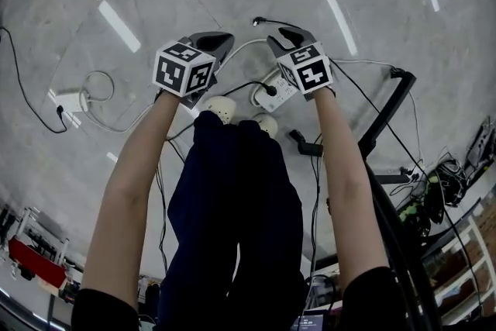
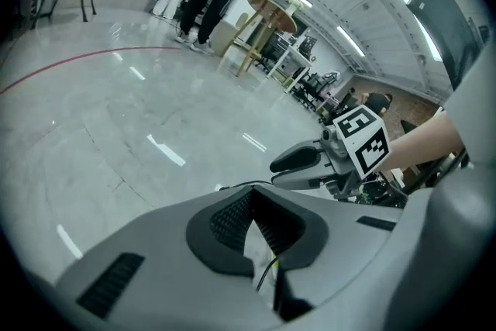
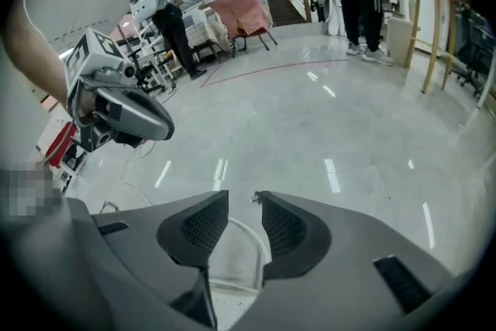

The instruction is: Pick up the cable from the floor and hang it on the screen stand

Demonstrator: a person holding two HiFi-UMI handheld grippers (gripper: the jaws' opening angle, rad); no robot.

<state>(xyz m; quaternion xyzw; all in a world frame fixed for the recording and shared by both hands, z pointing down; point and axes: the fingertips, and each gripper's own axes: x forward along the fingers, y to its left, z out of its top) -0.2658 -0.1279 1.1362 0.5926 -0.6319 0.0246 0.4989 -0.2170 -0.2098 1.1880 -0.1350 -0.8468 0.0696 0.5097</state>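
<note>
Currently the right hand-held gripper (image 3: 245, 196) has its jaws apart with nothing between the pads. Through the gap I see a white cable (image 3: 253, 234) curving on the floor (image 3: 325, 128). The left hand-held gripper (image 2: 252, 194) has its jaws together at the tips, and a thin dark wire shows through the slot lower down. From the head view I have both side by side above the floor. The white cable passes beneath them toward a power strip (image 1: 275, 93) beside the person's shoes (image 1: 221, 106). A black cable (image 1: 267, 21) lies on the floor just ahead of the right one. The stand (image 1: 387, 116) rises to the right.
</note>
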